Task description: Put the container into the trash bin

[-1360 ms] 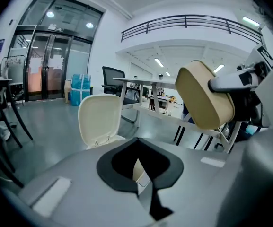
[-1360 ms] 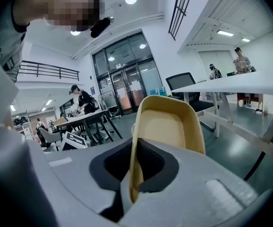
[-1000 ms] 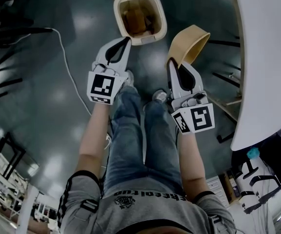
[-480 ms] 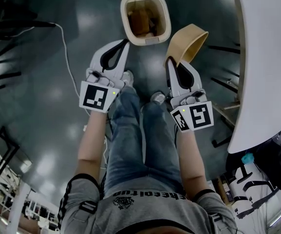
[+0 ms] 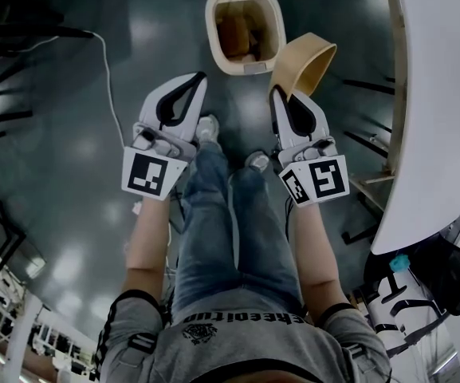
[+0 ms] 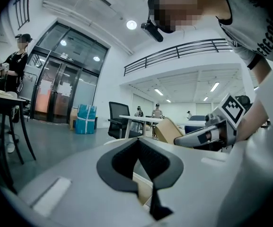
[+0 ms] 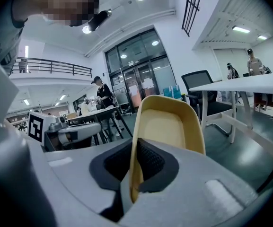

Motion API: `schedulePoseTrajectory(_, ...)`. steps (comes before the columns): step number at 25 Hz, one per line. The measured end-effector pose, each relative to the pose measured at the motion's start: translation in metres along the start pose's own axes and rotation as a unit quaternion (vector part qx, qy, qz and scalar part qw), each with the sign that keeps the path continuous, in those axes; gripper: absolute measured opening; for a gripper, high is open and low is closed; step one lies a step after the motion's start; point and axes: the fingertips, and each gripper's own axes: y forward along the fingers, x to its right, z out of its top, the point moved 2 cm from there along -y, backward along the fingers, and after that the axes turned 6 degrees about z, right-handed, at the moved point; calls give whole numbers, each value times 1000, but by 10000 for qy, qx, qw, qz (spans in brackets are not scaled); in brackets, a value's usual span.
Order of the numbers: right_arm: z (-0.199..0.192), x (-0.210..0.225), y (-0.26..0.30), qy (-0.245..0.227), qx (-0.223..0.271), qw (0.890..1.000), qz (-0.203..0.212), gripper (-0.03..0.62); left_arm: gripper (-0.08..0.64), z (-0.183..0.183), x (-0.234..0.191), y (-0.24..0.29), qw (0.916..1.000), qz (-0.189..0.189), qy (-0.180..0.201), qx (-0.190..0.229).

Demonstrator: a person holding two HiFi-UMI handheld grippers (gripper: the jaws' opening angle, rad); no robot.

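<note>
Over the dark, glossy floor (image 5: 70, 158), you hold both tools out ahead of your knees. The right hand-held gripper (image 5: 275, 94) is clamped on the rim of the tan container (image 5: 305, 64), which is tilted up and away from you. The container is in the air just right of the open trash bin (image 5: 214, 30) and not yet over its mouth. The left hand-held gripper (image 5: 200, 80) carries nothing, its tips pressed together.

Only the head view shows the bin's raised lid and the brown contents inside. It also shows the white tabletop (image 5: 437, 94) curving down your right side and a cable (image 5: 106, 78) trailing across the floor to your left.

The right gripper view shows the grip itself. The dark pads (image 7: 150, 162) pinch one thin wall of the container (image 7: 167, 126), whose hollow faces the camera, and the left tool (image 7: 67, 131) is level beside it. The left gripper view shows its closed jaws (image 6: 154, 200) and, beyond them, the right tool (image 6: 212, 131) with the container (image 6: 167, 129).

The tabletop's edge runs close on the container's right. The floor lies open to the left and between the bin and your shoes (image 5: 207, 128).
</note>
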Motion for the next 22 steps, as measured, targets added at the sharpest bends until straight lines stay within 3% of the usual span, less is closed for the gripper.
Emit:
schedulePoseTrajectory(11,-28,10,37,-162,-386,9990,132,17,14,1,-23,-16,9999,128,27,57)
schedulePoseTrajectory(22,-58,20,72,-20,-794,9965,268,17,14,3,-39,-26,9999,75,42,102)
